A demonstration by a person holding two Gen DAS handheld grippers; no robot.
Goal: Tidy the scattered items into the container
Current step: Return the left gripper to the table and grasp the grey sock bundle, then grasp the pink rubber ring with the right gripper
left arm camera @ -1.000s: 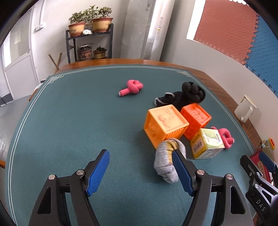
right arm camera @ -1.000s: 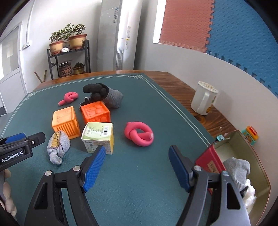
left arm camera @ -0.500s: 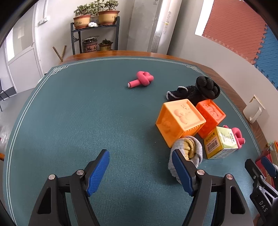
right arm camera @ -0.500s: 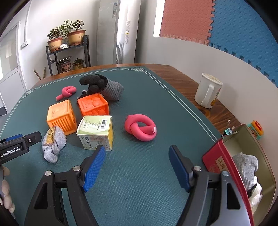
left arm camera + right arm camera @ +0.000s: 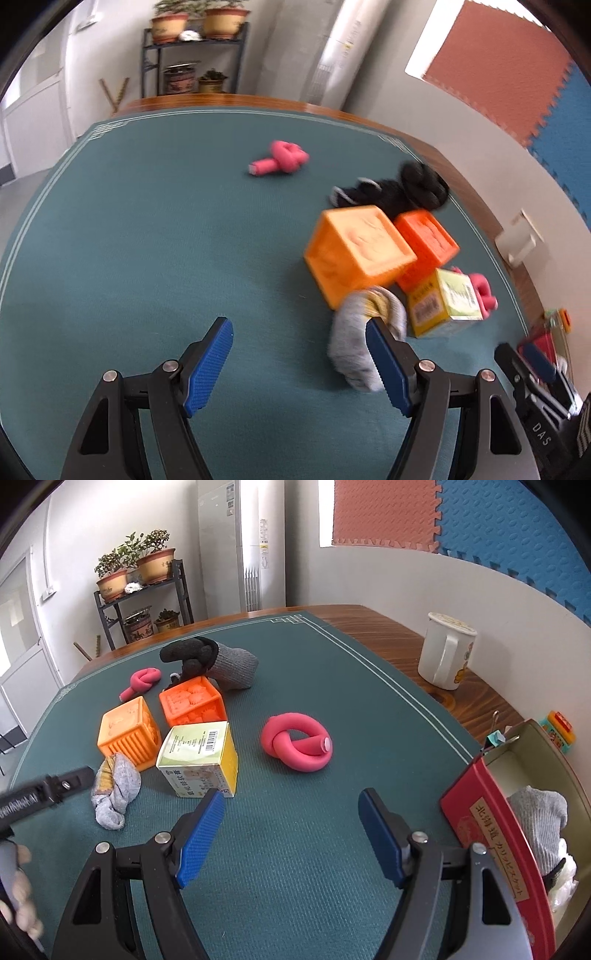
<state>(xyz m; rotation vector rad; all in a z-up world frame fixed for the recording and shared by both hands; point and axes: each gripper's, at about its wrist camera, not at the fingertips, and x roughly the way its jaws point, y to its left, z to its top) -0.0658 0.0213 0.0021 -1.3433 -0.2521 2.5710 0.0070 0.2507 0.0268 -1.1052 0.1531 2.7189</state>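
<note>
On the green mat lie a grey rolled sock (image 5: 354,332) (image 5: 114,794), two orange cubes (image 5: 354,251) (image 5: 129,734), a yellow-green carton (image 5: 447,302) (image 5: 199,757), two pink knotted tubes (image 5: 295,742) (image 5: 282,158) and a black-and-grey glove (image 5: 218,661). The red tin (image 5: 491,830) at the right edge holds a grey sock. My left gripper (image 5: 299,365) is open and empty; its right finger stands in front of the grey sock. My right gripper (image 5: 291,834) is open and empty, above bare mat in front of the carton and the near pink tube.
A white mug (image 5: 447,650) stands on the wooden table rim at the right. A small orange toy (image 5: 561,734) and a binder clip (image 5: 496,734) lie beside the tin. A plant shelf (image 5: 140,602) stands beyond the table.
The left gripper has swung and moved closer to the grey sock; its view is blurred with motion. The right gripper has moved forward toward the carton and pink tube. Both stay open.
</note>
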